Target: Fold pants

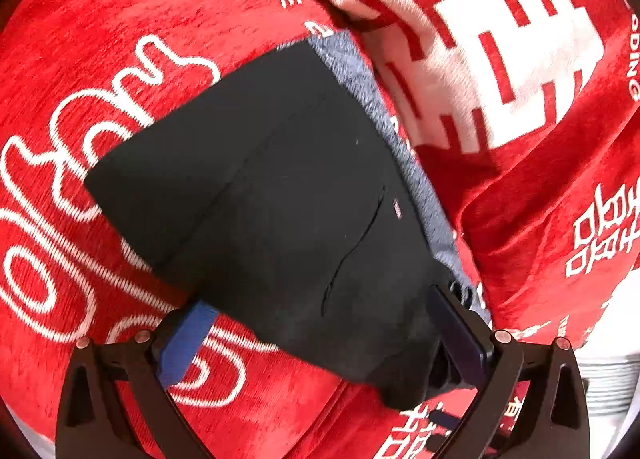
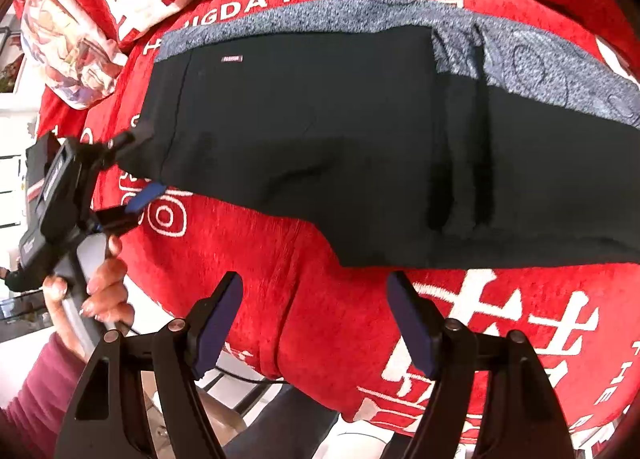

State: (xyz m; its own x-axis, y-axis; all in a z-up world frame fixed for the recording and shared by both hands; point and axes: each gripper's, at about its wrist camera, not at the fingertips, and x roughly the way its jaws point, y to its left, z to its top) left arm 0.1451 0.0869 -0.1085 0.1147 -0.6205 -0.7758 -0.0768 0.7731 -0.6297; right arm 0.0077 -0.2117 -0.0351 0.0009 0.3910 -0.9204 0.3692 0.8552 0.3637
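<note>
The black pants (image 2: 320,131) with a grey fleece lining (image 2: 540,63) lie folded lengthwise on a red blanket (image 2: 328,319). My right gripper (image 2: 316,323) is open over the blanket, just short of the pants' near edge, and holds nothing. In the left wrist view the pants (image 1: 280,187) run away from my left gripper (image 1: 318,299). Its jaws stand wide apart, with a corner of the pants between the blue pads. The right wrist view shows the left gripper (image 2: 136,167) at the pants' left end, its fingers above and below the cloth's edge.
A white and red patterned pillow (image 1: 460,19) lies beyond the pants, and a floral cushion (image 2: 68,47) sits at the far left. A person's hand (image 2: 104,287) in a maroon sleeve (image 2: 32,387) holds the left gripper. The bed's edge drops off at the lower left.
</note>
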